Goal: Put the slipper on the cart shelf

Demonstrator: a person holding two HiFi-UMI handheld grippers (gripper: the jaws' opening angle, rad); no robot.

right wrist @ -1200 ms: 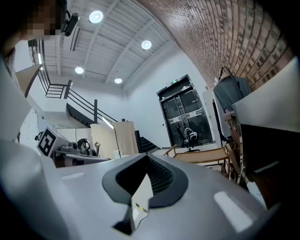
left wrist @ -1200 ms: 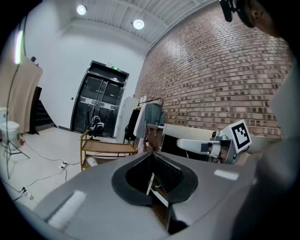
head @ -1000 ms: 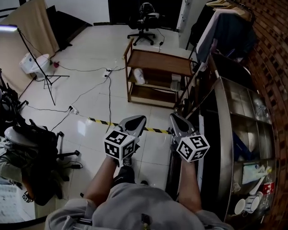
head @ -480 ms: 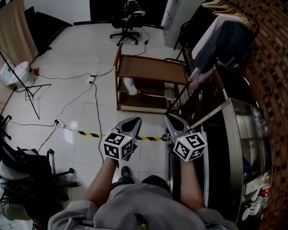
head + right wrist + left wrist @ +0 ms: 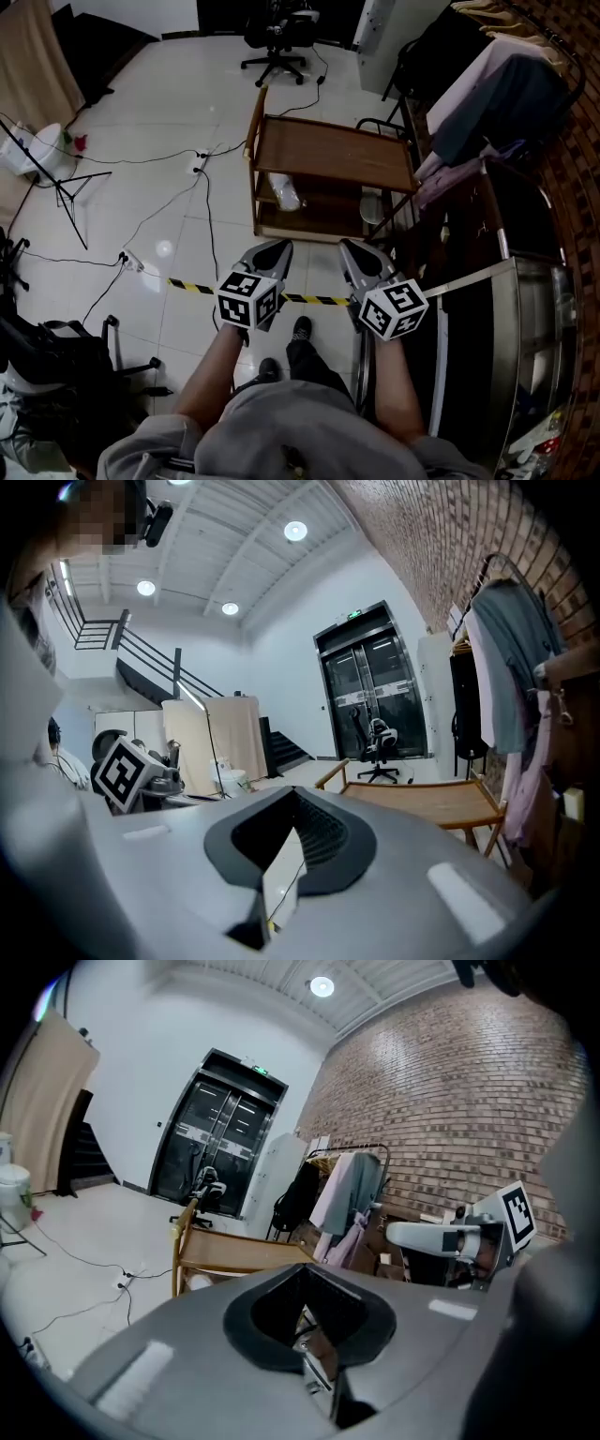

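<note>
Plainly, left gripper (image 5: pixel 270 249) and right gripper (image 5: pixel 355 249) — low centre — are both hanging shut on nothing, so opening one only when nearing the cart (image 5: pixel 333 155), upper centre, is looking wise — a pale thing (image 5: pixel 284 192), maybe the slipper, is lying on its lower shelf.

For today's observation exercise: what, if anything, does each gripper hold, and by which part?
Nothing is held: the left gripper and right gripper are both shut and empty.

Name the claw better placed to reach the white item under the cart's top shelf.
Left, probably: the left claw points toward the cart's left side, where the white item lies; the right claw faces its right end. Both shut, empty.
</note>
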